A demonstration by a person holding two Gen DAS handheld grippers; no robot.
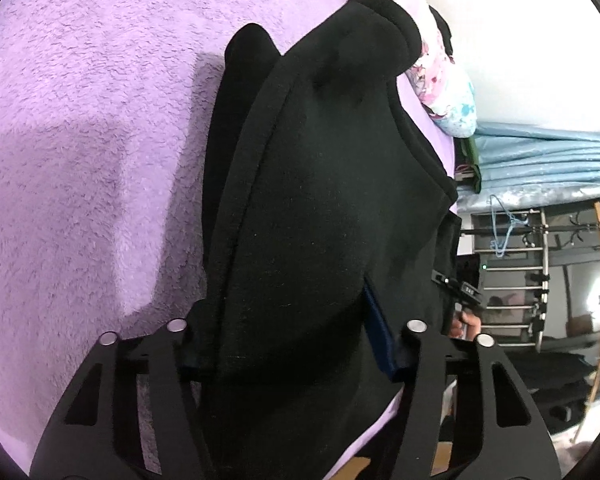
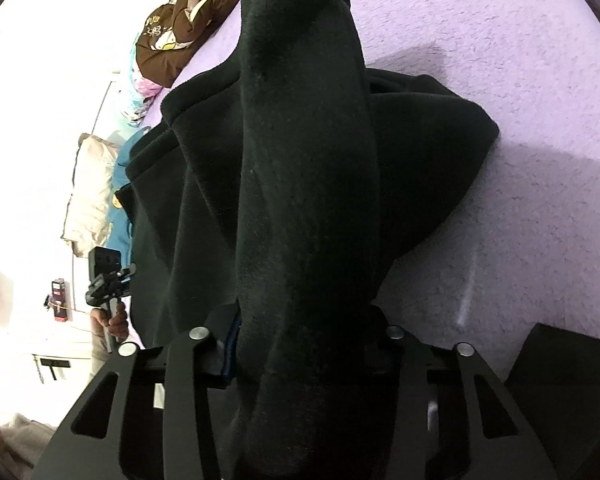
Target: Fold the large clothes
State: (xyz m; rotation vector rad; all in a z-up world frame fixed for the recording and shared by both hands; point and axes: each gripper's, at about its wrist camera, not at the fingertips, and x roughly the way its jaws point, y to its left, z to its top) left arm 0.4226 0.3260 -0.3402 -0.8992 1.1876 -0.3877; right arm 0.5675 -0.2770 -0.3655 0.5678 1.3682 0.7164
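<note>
Two grippers held one black garment (image 1: 320,208) above a fuzzy purple blanket (image 1: 80,140). Seen from the left wrist, the left gripper (image 1: 296,352) sat at six o'clock with a thick bunch of the black fleece pinched between its fingers (image 1: 384,344), whose blue pad showed against the cloth. From there the garment ran up toward twelve o'clock, with a seamed edge curving along its left side and a rolled fold at the top. At one o'clock a pink and blue patterned pillow (image 1: 440,80) lay just beside the garment's upper end. At four o'clock the other gripper (image 1: 460,292) and the hand (image 1: 466,326) around its handle peeked past the cloth's edge.

Seen from the right wrist, the right gripper (image 2: 300,360) was likewise clamped on the garment (image 2: 308,200), a long thick roll rising from six to twelve o'clock, with more of the cloth spread on the blanket (image 2: 520,60) toward three o'clock. At eleven o'clock a brown cushion (image 2: 172,40) rested at the blanket's edge, and at eight o'clock the left gripper (image 2: 108,284) showed in a hand (image 2: 118,322).
</note>
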